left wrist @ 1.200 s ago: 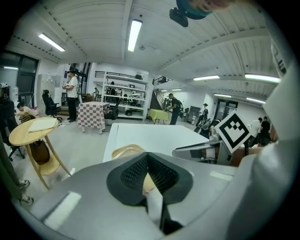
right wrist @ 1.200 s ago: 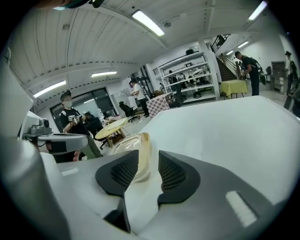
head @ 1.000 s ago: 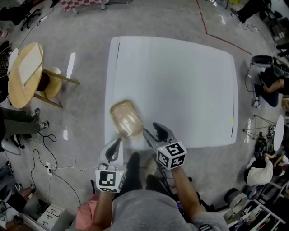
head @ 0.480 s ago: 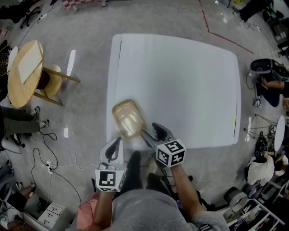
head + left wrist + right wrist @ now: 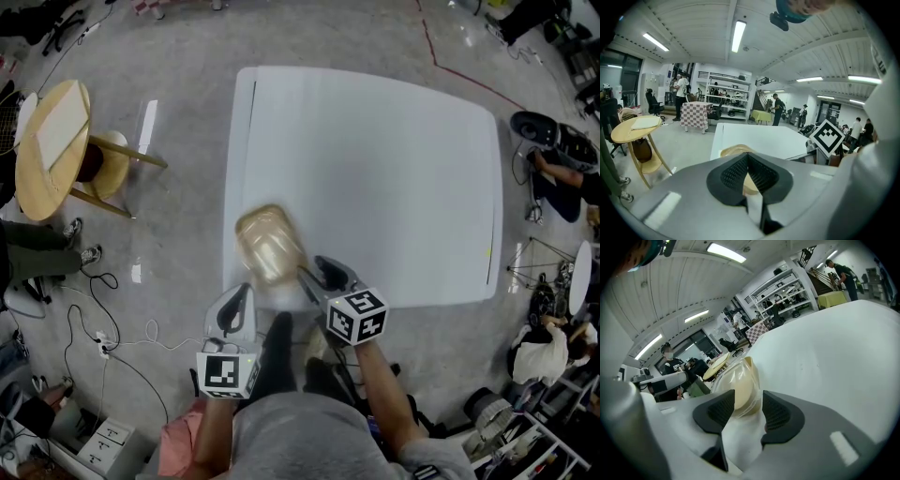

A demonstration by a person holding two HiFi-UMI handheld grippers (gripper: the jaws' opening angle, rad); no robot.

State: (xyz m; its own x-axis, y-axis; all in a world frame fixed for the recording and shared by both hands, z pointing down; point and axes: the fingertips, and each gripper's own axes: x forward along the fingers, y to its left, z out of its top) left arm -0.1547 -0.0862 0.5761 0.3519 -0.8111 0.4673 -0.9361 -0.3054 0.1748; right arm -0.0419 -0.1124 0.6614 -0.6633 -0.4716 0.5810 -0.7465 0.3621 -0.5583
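Far left on the floor, well apart from the work, stands a round wooden table (image 5: 52,141); the head view looks down on its top, while the left gripper view shows it from the side, with its legs.

The left gripper (image 5: 244,292) points away from the person at the near left corner of the white table (image 5: 375,169), forearm straight behind it. Its own view shows its jaw tips pressed together, with tan showing in the slit below them. No view shows whether film is caught there.

Just beyond it the bag (image 5: 269,246), clear film around a tan filling, lies on the table near that corner. From above it reads as a flat oval, but the right gripper view shows it bulging upward.

The right gripper (image 5: 314,272) slants in toward the left, its forearm angled likewise. Its own view shows its jaws parted, clamping the bag's near end between the pads (image 5: 776,414).
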